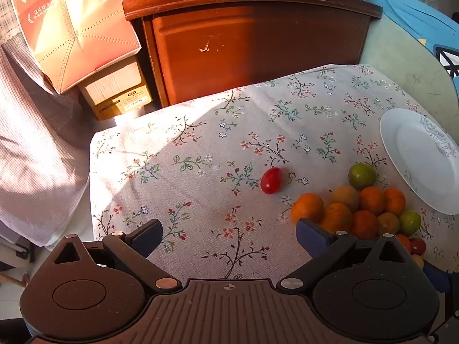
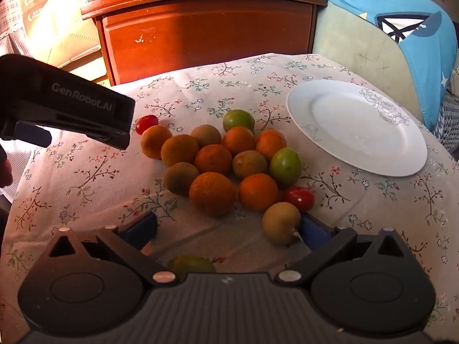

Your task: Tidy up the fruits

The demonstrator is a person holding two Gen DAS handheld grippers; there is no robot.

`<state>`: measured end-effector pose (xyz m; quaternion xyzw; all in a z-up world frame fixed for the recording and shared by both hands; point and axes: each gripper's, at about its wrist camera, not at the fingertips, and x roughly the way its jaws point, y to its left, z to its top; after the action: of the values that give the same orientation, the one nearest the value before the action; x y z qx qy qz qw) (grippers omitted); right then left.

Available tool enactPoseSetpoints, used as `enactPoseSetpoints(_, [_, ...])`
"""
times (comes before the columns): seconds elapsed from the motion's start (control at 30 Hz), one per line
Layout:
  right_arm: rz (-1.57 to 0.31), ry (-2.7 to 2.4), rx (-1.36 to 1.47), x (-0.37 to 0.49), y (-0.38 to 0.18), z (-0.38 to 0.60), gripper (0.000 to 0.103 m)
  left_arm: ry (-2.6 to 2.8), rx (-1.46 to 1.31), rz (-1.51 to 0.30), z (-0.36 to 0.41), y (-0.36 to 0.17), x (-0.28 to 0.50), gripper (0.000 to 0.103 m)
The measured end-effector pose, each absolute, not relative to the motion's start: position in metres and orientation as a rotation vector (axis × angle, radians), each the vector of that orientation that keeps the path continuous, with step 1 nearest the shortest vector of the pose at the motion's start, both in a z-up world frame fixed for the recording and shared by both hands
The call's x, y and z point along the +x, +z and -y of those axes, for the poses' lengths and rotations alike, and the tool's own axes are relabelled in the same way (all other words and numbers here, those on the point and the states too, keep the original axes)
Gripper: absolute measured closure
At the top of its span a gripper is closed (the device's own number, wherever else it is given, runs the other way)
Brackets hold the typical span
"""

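A heap of small orange, brownish and green fruits (image 2: 223, 160) lies on the flowered tablecloth (image 2: 86, 177), left of an empty white plate (image 2: 355, 126). My right gripper (image 2: 228, 229) hangs open just in front of the heap. A brownish-green fruit (image 2: 281, 223) sits against its right finger (image 2: 315, 230), and a red tomato (image 2: 298, 197) lies just behind that fruit. A green fruit (image 2: 190, 265) peeks out under the gripper body. My left gripper (image 1: 229, 235) is open over bare cloth. A lone red tomato (image 1: 271, 180) lies ahead of it, with the heap (image 1: 358, 206) to its right. The plate (image 1: 421, 157) sits at the far right.
A dark wooden cabinet (image 1: 252, 51) stands behind the table. An orange paper bag (image 1: 71, 28) and a cardboard box (image 1: 117, 91) sit off the table's far left. Blue cloth (image 2: 373, 3) drapes a green seat at the back right. The left gripper's body (image 2: 66, 103) hovers left of the heap.
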<state>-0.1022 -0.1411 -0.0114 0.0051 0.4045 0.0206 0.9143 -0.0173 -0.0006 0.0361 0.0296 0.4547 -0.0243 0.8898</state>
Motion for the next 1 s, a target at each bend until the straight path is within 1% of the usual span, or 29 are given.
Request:
enactPoseSetpoints(0.1, [-0.916, 0.023, 0.018, -0.099, -0.005, 0.141, 0.001, -0.053, 0.070, -0.948, 0.001, 0.038, -0.020, 0.003])
enactPoseSetpoints(0.33, [-1.044, -0.016, 0.059, -0.103, 0.006, 0.145, 0.001, -0.066, 0.065, -0.955, 0.000, 0.045, -0.029, 0.003])
enactPoseSetpoints(0.53, [-1.063, -0.069, 0.031, -0.113, 0.027, 0.156, 0.001, -0.104, 0.056, -0.973, 0.000, 0.054, -0.040, 0.003])
enactPoseSetpoints(0.73, [-1.140, -0.140, -0.011, -0.107, 0.038, 0.167, 0.001, -0.107, 0.087, -0.975, 0.001, 0.063, -0.052, 0.003])
enactPoseSetpoints(1.0, [-1.126, -0.219, 0.063, -0.102, 0.042, 0.179, 0.001, -0.066, 0.113, -0.978, -0.001, 0.063, -0.055, 0.003])
